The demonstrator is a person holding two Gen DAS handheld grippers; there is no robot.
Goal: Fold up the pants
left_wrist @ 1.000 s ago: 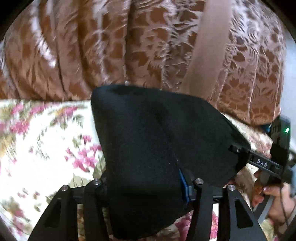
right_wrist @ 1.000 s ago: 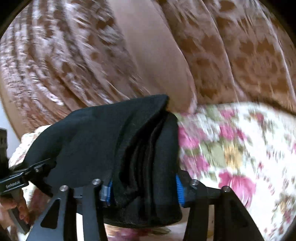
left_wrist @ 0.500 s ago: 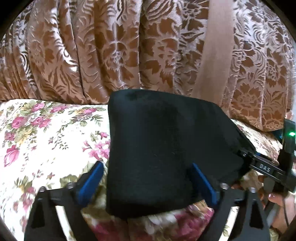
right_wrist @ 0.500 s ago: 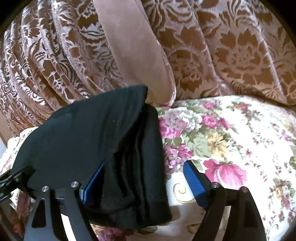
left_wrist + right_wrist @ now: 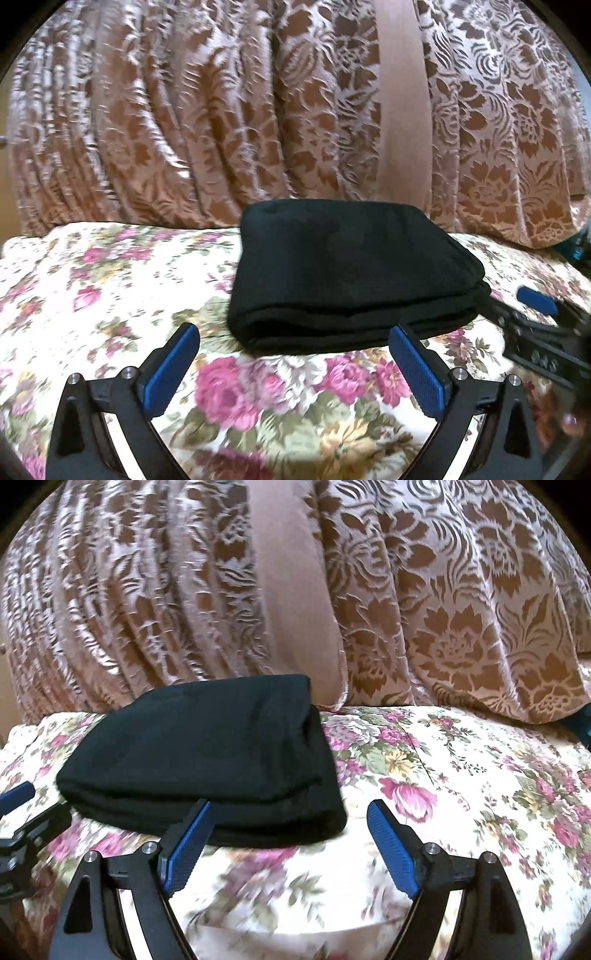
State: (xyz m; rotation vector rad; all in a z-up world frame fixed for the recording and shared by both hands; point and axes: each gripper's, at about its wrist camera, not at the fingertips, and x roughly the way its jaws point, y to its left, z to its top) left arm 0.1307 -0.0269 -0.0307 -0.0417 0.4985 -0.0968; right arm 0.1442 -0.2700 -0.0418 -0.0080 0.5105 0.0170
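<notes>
The black pants (image 5: 351, 269) lie folded into a thick, compact rectangle on the floral bedspread (image 5: 92, 295), against the foot of the curtain. My left gripper (image 5: 293, 332) sits just short of the near fold, its jaws opening wide, blue pads clear of the cloth. In the right wrist view the pants (image 5: 207, 749) lie left of centre. My right gripper (image 5: 290, 806) is open by their near right corner; its left pad overlaps the fold's edge in the picture without pressing it. Each gripper shows at the edge of the other's view.
A brown and cream patterned curtain (image 5: 184, 110) hangs close behind the pants, with a plain tan strip (image 5: 291, 609) in it. The floral bedspread (image 5: 461, 775) stretches out to the right of the pants. A person's fingertip (image 5: 570, 419) shows at the left wrist view's right edge.
Both grippers were shut on the folded pants. They let go, the jaws spread, and both pulled back from the pants, which now rest flat on the bedspread.
</notes>
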